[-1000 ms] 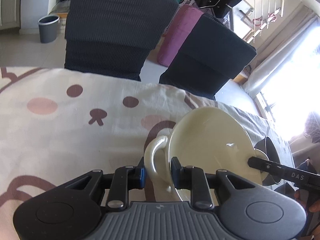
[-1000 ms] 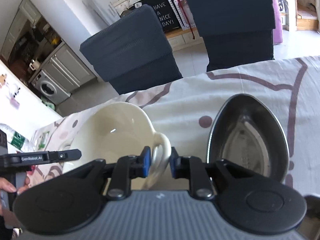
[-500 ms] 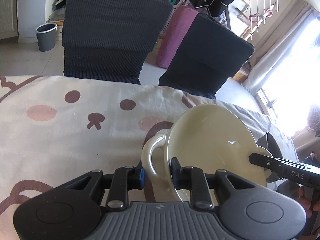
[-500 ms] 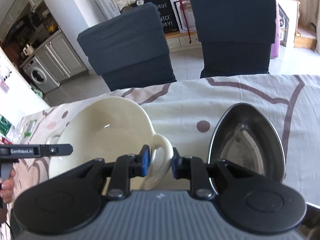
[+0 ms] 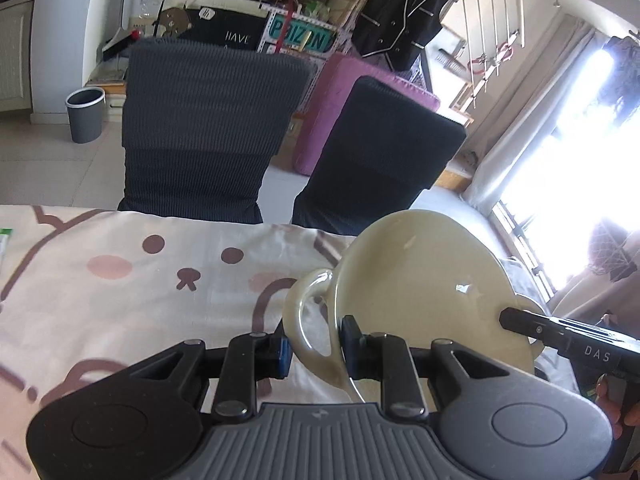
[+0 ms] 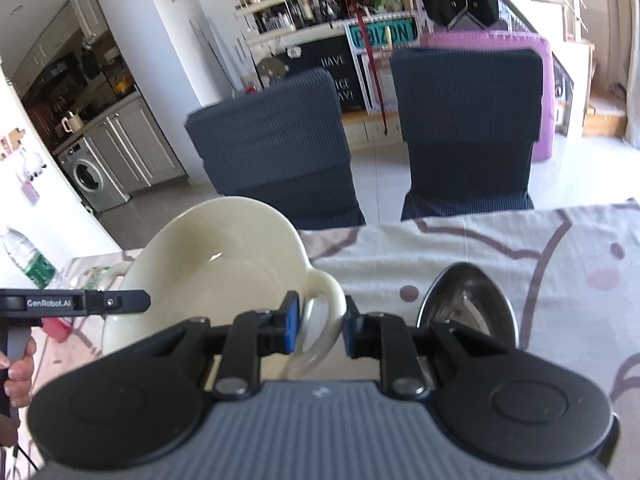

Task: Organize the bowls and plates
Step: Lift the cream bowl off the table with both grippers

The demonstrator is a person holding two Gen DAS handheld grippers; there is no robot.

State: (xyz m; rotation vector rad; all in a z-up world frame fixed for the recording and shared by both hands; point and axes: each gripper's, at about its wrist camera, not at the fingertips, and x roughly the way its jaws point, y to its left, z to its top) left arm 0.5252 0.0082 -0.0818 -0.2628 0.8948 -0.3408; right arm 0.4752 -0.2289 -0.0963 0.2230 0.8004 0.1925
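Two handles carried the cream bowl (image 5: 420, 292): from the left view, the left gripper (image 5: 314, 354) had its jaws clamped on one handle, and the bowl had risen off the tabletop (image 5: 120, 300). From the right view, the right gripper (image 6: 318, 328) gripped the other handle, the steel bowl (image 6: 468, 308) just beside; stacking likely follows.

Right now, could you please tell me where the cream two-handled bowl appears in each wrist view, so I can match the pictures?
Left wrist view: the cream bowl sits right of centre, one loop handle between this gripper's jaws.
Right wrist view: the cream bowl sits left of centre, its other handle between this gripper's jaws.
Shared landmark: the teal sign behind the two dark chairs.
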